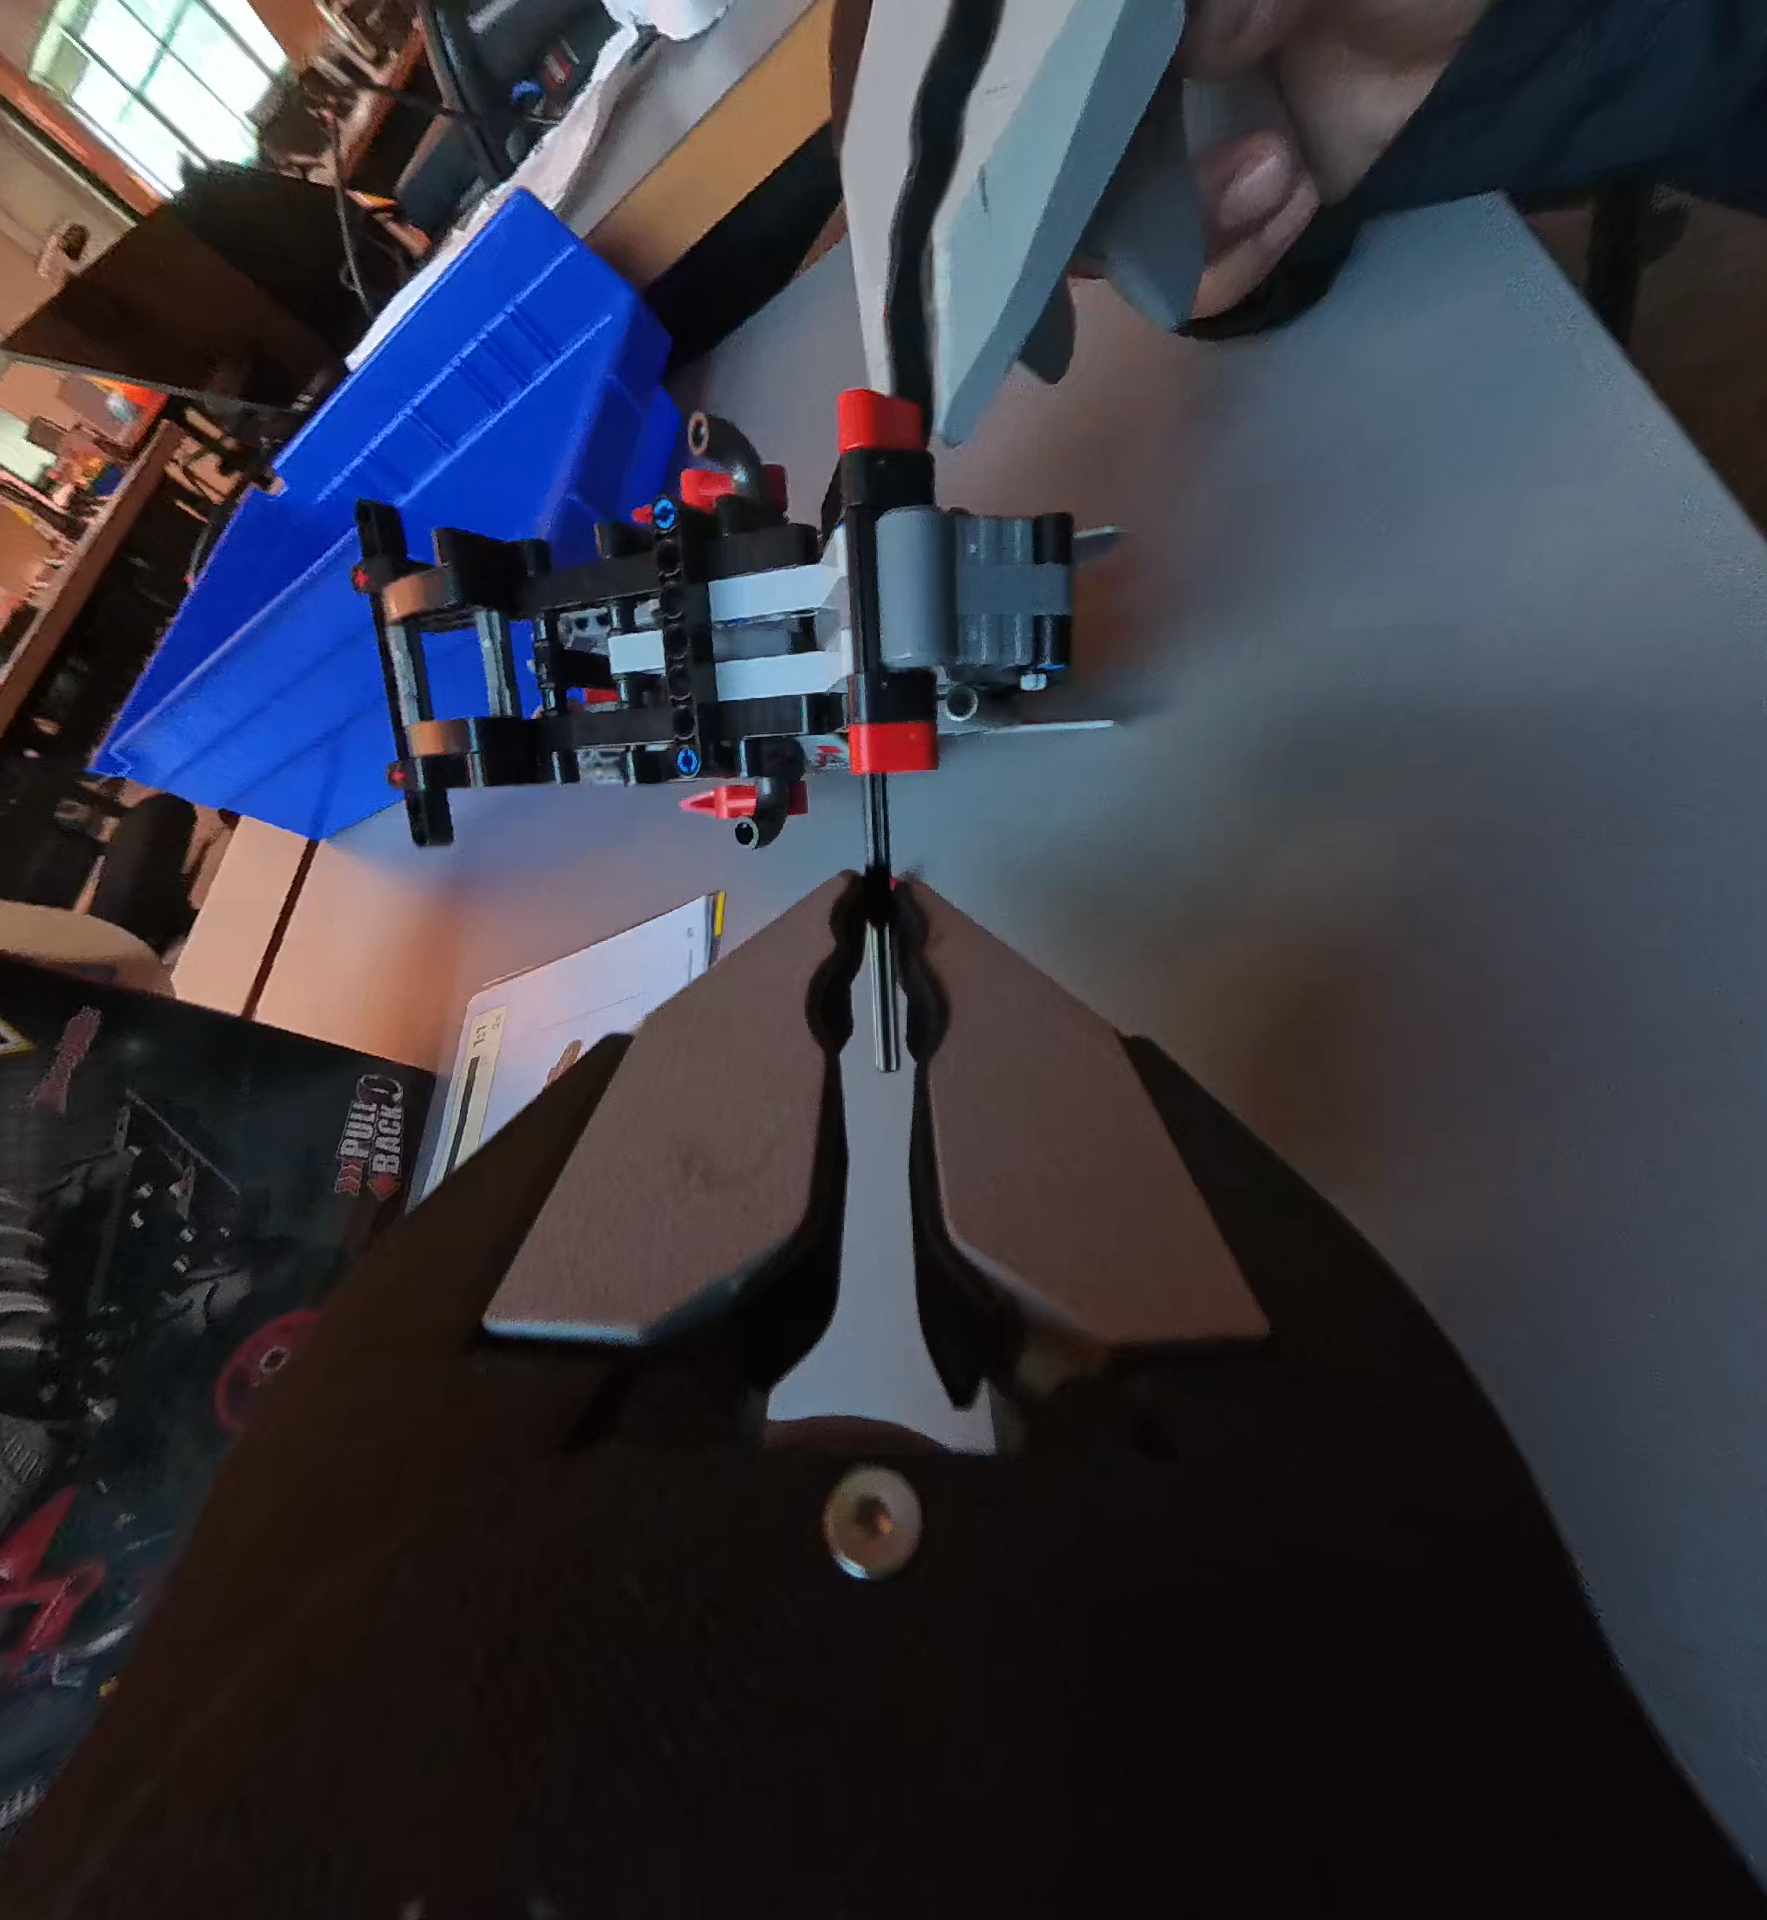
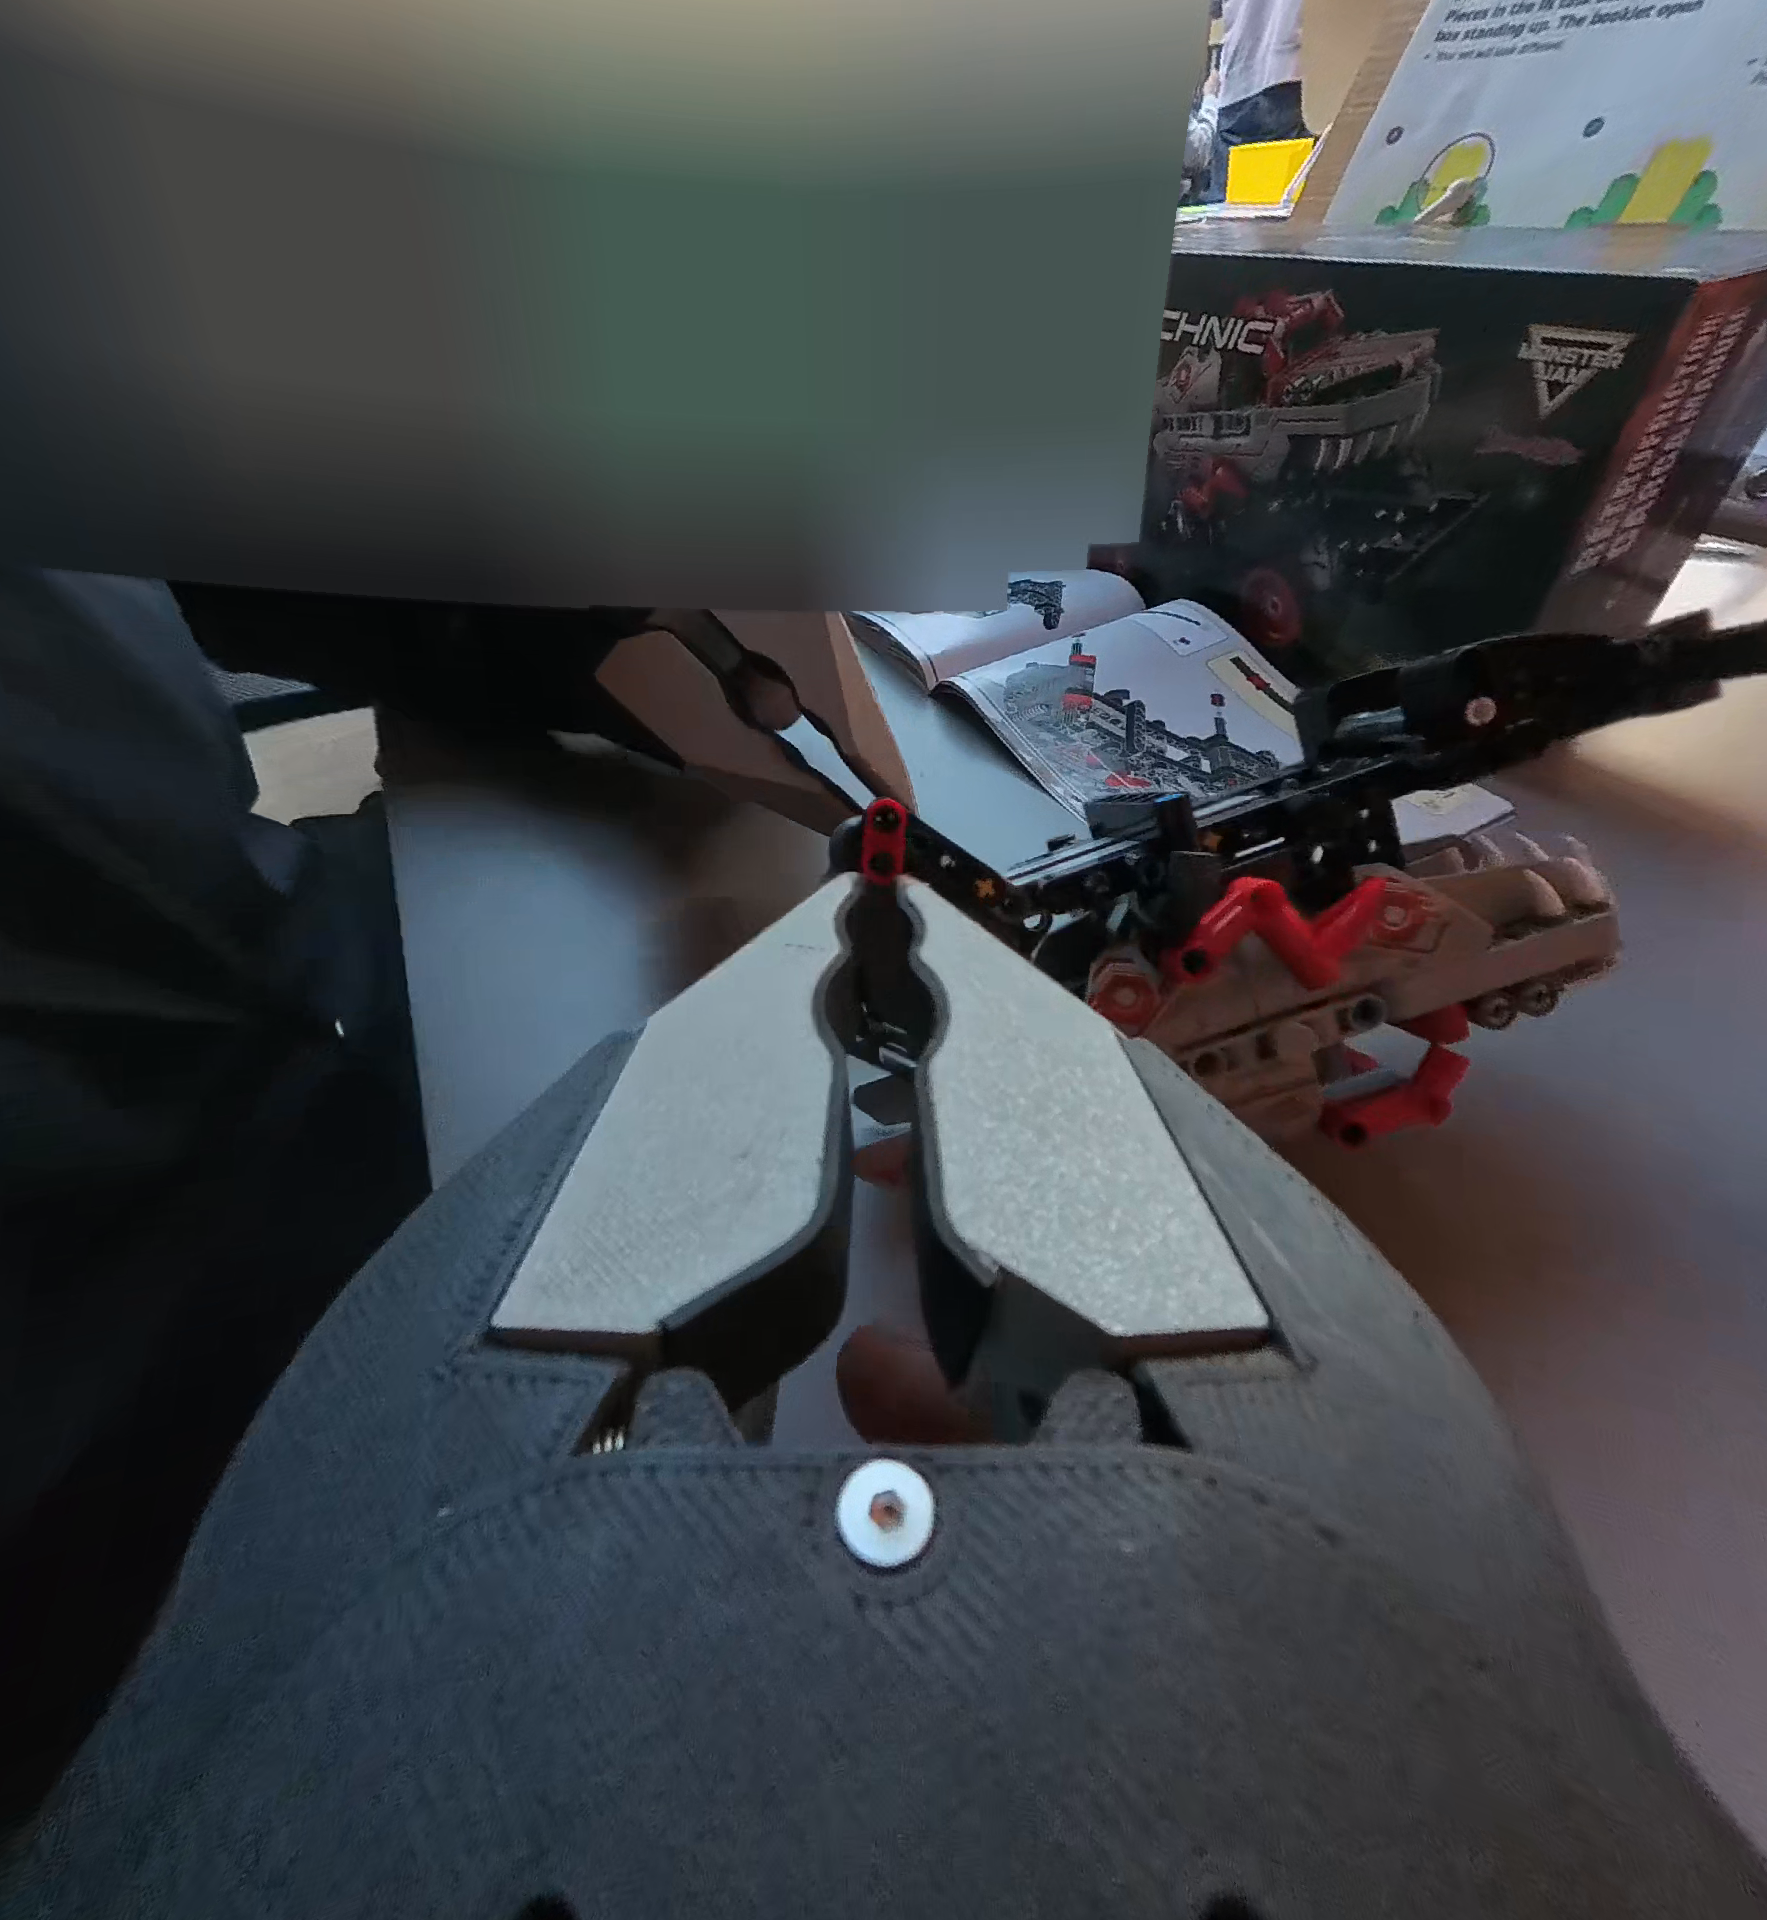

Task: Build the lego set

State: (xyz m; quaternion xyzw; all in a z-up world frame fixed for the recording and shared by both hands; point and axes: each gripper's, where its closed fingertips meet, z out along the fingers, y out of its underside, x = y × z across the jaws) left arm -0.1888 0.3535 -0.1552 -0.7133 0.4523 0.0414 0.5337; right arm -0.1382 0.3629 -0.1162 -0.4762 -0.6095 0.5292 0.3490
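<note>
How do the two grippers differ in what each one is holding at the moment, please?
The left gripper pinches a thin black axle that runs into the model; the right gripper grips the chassis itself by its red-capped end. The left gripper comes in from the model's near side, the right gripper from the opposite side. The left gripper's hold is a slim rod, the right gripper's a chunkier piece. Both are shut, tips pointing at the model.

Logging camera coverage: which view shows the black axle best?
The left wrist view: the axle runs unobstructed from the left gripper into the chassis. The right wrist view shows no clear axle, only the chassis side-on.
</note>
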